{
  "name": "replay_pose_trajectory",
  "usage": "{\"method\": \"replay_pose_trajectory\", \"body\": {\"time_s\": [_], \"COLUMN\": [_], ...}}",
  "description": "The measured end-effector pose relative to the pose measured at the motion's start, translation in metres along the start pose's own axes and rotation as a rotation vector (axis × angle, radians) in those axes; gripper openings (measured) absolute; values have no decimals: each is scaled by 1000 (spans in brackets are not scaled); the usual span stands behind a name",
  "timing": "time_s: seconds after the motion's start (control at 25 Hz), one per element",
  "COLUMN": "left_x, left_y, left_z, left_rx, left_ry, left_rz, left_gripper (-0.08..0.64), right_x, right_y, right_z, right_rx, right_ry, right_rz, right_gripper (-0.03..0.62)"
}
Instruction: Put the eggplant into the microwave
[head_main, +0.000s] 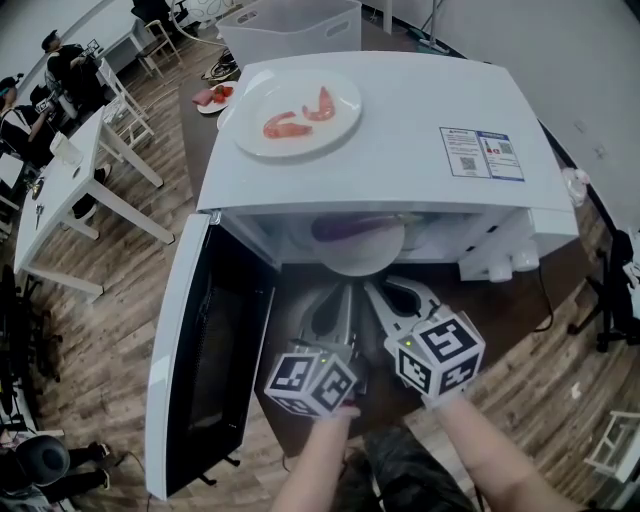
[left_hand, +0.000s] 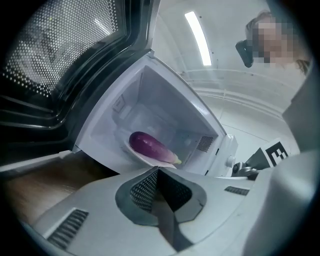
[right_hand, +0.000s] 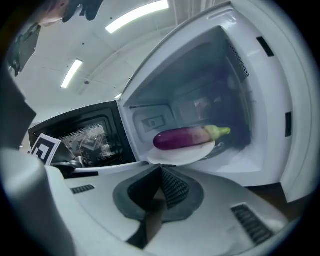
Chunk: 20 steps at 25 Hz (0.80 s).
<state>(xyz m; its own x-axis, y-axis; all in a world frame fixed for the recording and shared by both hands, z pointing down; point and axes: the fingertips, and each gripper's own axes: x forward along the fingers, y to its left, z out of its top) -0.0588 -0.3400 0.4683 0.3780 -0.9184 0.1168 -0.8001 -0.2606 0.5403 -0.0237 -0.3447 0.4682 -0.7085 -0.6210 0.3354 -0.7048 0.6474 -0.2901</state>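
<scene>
Eggplant (right_hand: 187, 137) sits in the microwave (head_main: 400, 120), left claw (left_hand: 157, 171) & right claw (right_hand: 161, 170) both clenched empty, so we should back straight out w/o bumping the door (head_main: 205, 360).

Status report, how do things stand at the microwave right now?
Grippers: left gripper shut, empty; right gripper shut, empty. Long purple eggplant on round white plate inside white microwave. Black-windowed door open; nothing blocking.
</scene>
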Motion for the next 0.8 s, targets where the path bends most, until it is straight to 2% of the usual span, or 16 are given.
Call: {"method": "replay_pose_trajectory", "body": {"time_s": [0.44,0.8], "left_x": [11,23], "left_y": [5,7], "left_z": [5,9], "left_rx": [-15,-32], "left_ry": [-3,3], "left_rz": [-6,-11], "left_gripper": [3,3], "right_x": [12,12], "right_y": [-7,-10], "right_z": [5,9], "right_rx": [43,31], "right_ry": [-11,-9], "right_rz": [-13,-10], "right_gripper": [2,2]}}
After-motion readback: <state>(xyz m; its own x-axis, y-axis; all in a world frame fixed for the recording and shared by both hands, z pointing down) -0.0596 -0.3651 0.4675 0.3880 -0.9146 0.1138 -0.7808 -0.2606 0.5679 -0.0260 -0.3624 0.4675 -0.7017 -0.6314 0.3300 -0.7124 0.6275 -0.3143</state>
